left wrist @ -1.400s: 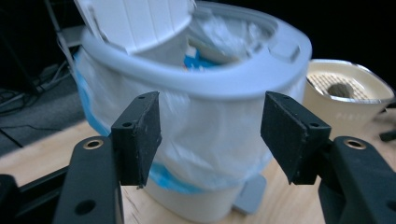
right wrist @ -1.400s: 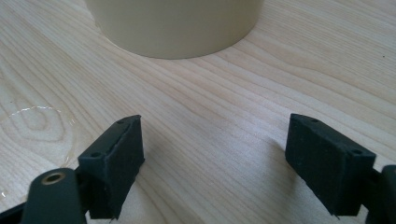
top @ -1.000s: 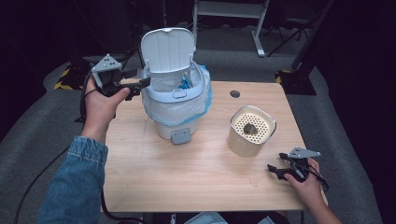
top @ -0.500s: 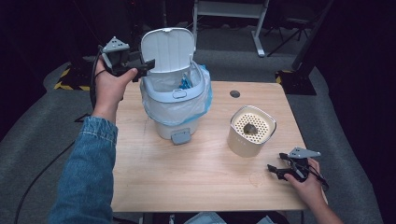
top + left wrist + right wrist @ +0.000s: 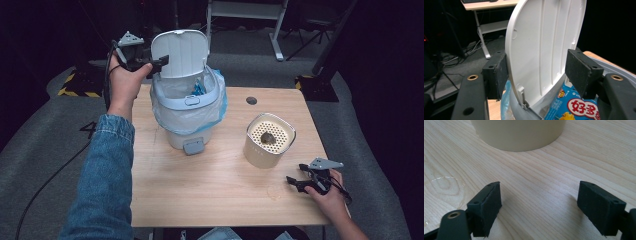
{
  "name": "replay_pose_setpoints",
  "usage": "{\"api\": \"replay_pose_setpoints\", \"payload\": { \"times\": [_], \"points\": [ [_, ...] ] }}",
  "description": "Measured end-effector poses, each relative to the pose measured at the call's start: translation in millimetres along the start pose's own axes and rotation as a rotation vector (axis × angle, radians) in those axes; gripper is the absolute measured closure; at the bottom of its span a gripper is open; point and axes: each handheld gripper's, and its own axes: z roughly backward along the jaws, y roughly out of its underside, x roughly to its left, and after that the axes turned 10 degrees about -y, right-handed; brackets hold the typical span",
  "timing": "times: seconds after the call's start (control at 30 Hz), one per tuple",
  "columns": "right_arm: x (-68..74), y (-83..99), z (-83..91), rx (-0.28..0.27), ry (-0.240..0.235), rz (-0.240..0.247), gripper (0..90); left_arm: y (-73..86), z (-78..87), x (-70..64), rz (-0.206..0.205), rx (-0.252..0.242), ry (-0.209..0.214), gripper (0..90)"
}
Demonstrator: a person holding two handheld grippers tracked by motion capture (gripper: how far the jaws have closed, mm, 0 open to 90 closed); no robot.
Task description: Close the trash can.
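— High view first: what's the biggest thing on the table [image 5: 210, 200]?

— That white bin [image 5: 187, 107], towards the far left side, lined with a bluish bag. Its lid [image 5: 181, 52] stands up, hinged at the back. Right of it, well apart, sits a cream canister [image 5: 268, 140] with a holed top and something small and dark on it; I can't tell what.

— And the left gripper [image 5: 159, 61]?

— Raised beside the lid's left edge. From the left gripper view, the jaws are apart with the lid [image 5: 544, 47] between them, one pad [image 5: 499, 72] on the outer face, the other on the ribbed inner face. Whether either pad touches, I can't tell; it isn't clamped.

— So which step is this?

— I'd say closing the bin. A blue snack packet [image 5: 571, 107] lies inside already, so the lid looks like the job in hand.

— What does the next move need?

— My guess: either pinch the lid or push it with the outer pad, then swing it forward and down on its hinge till it meets the rim. The packet pokes up near the hinge, so it might catch.

— The right gripper [image 5: 300, 184]?

— Low at the near right corner, jaws wide apart over bare wood, holding nothing, canister [image 5: 519, 132] just ahead of it.
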Motion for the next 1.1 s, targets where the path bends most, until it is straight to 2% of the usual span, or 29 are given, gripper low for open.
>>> {"api": "replay_pose_setpoints", "payload": {
  "times": [0.2,0.37,0.4,0.53,0.8,0.83,0.97,1.1],
  "points": [
    [0.1,0.0,-0.1,-0.001,0.0,-0.002,20.0,-4.1,-0.6,2.5,0.024,0.003,0.012,41.4],
    [0.1,0.0,0.0,-0.001,-0.001,-0.001,20.0,-4.9,6.9,-2.5,0.016,0.02,0.025,44.7],
    [-0.1,0.0,0.1,0.001,0.001,0.002,20.0,-5.5,12.9,-5.5,0.0,0.038,0.051,45.0],
    [-0.7,-0.1,-0.1,0.001,-0.007,0.005,20.0,-6.1,21.2,-9.7,-0.03,0.051,0.072,47.7],
    [-1.2,-0.1,0.0,0.002,-0.008,0.009,20.0,0.1,33.2,-26.3,-0.124,0.085,0.106,39.7],
    [-1.1,-0.1,0.0,0.002,-0.009,0.008,20.0,1.1,34.7,-27.9,-0.131,0.086,0.117,39.4],
    [-1.1,-0.1,0.0,0.002,-0.009,0.008,20.0,2.3,41.8,-37.2,-0.113,0.052,0.189,40.3],
    [-1.1,-0.1,0.0,0.002,-0.009,0.008,20.0,2.6,42.3,-51.3,-0.129,0.073,0.259,41.4]
  ]
}}
